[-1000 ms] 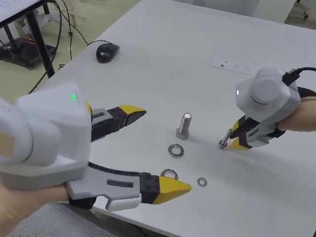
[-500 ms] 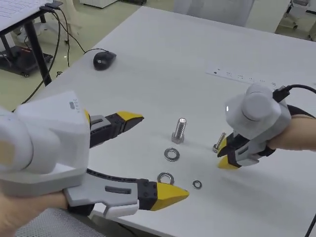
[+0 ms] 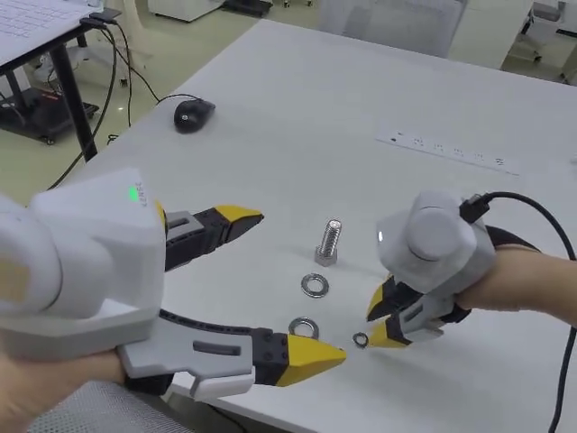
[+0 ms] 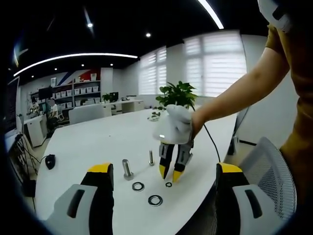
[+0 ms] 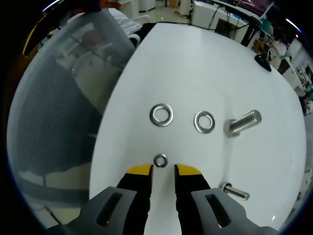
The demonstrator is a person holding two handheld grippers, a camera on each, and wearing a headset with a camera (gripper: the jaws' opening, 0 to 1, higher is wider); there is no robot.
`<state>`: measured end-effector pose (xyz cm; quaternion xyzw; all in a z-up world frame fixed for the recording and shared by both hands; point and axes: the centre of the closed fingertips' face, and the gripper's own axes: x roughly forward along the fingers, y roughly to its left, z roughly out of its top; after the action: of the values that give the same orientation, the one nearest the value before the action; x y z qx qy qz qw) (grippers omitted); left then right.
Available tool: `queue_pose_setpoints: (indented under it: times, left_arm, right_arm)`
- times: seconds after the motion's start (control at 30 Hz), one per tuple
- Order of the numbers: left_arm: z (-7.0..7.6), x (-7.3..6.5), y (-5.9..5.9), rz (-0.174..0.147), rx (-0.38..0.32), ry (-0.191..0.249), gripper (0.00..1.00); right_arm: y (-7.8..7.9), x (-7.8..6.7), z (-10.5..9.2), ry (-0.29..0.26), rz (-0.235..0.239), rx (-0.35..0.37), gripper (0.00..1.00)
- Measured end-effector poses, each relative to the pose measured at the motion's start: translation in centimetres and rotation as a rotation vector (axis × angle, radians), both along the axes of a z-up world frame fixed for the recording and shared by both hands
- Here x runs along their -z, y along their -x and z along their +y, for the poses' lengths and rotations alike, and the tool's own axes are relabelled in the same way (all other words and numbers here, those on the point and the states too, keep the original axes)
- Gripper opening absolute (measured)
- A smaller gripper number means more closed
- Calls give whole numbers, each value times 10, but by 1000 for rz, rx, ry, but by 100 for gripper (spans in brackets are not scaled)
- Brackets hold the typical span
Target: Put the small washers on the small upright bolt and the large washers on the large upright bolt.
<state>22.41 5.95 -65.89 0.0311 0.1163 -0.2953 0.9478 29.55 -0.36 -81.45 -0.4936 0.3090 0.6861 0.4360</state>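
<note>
Near the lower middle of the head view, the right gripper [image 3: 375, 327] is tipped down over the small washer [image 3: 361, 340]. Its jaws are slightly apart, and the washer lies flat just off their tips, not yet pinched. The right gripper view shows the same ring just above the two yellow tips. No washer sits on either bolt. The upper large washer [image 3: 314, 285] and the lower large washer [image 3: 303, 326] lie flat on the white table [image 3: 361, 108], just below the large bolt [image 3: 330, 242]. That bolt stands on its head at the centre of the frame with a bare shank. The small bolt [image 4: 151, 157] stands upright, also bare, at mid-frame in the left gripper view, just left of the right gripper. The left gripper [image 3: 297, 286] hangs at the lower left of the head view, jaws wide apart and holding nothing. By my judgement the whole job lies ahead: the one small washer I can see, then the two large ones.
</note>
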Motion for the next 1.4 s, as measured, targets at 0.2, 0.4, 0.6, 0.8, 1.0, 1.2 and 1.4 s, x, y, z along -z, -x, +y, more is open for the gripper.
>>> queue_pose_setpoints:
  times: [0.2, 0.4, 0.6, 0.8, 1.0, 1.2, 1.4]
  left_arm:
    - [3, -1, 0, -8, -9, 5, 86]
    - [3, -1, 0, -8, -12, 8, 86]
    - [5, 1, 0, -4, -18, 13, 86]
    - [6, 1, 0, -4, -21, 15, 86]
    - [7, 1, -1, -3, -22, 12, 86]
    - [4, 2, -2, 0, -17, 9, 86]
    - [4, 0, -2, -4, -17, 10, 86]
  right_arm:
    - [5, 3, 3, 8, -6, -17, 18]
    - [7, 11, 2, 37, -6, -16, 19]
    - [6, 11, 3, 29, -15, -37, 18]
    - [7, 11, 3, 44, -31, -58, 18]
    - [8, 11, 2, 49, -34, -54, 18]
    - [7, 10, 1, 48, -51, -74, 14]
    - [5, 9, 0, 42, -45, -46, 12]
